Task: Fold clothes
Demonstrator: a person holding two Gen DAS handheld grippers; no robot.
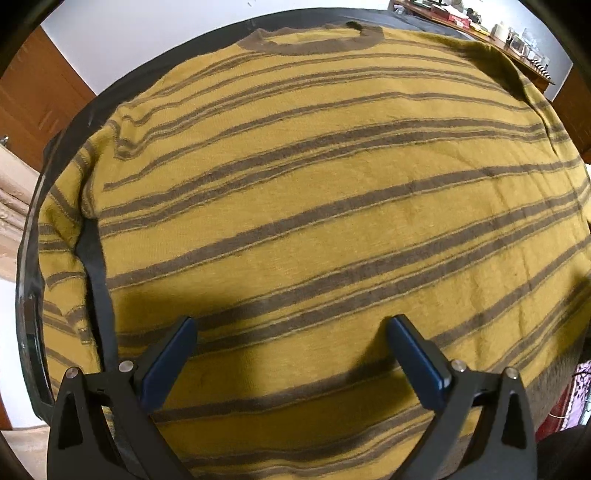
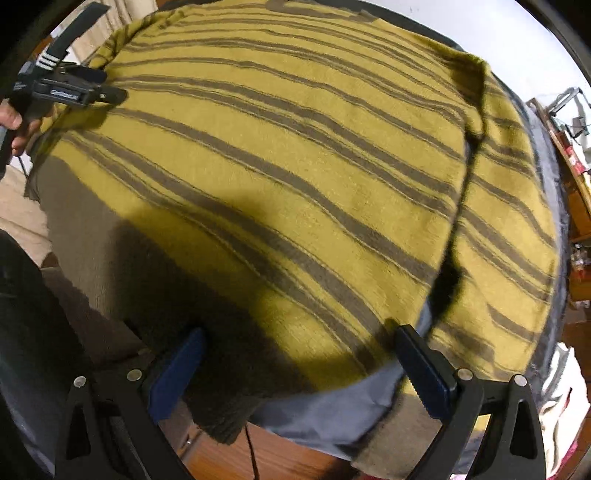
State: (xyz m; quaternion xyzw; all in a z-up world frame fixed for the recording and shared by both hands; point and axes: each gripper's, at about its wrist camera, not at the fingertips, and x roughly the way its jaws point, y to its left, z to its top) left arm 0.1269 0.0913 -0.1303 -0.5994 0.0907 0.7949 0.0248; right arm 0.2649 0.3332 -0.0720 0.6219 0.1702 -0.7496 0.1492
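A mustard-yellow sweater with brown stripes (image 1: pixel 314 206) lies spread flat on a dark table cover (image 1: pixel 94 266), brown collar (image 1: pixel 306 42) at the far side. It fills the right wrist view (image 2: pixel 295 177) too, with its right sleeve (image 2: pixel 509 229) lying alongside the body and its brown hem (image 2: pixel 85 236) near the front edge. My left gripper (image 1: pixel 291 339) is open and empty above the lower body of the sweater. My right gripper (image 2: pixel 299 350) is open and empty over the sweater's lower right corner. The left gripper also shows in the right wrist view (image 2: pixel 92 88), at the far left over the sweater.
The left sleeve (image 1: pixel 61 236) hangs near the table's left edge. A cluttered wooden shelf (image 1: pixel 498 29) stands at the back right. A wooden floor (image 2: pixel 258 454) and the grey cover's front edge (image 2: pixel 325 417) lie below the right gripper. Pale cloth (image 2: pixel 561 406) lies at the right.
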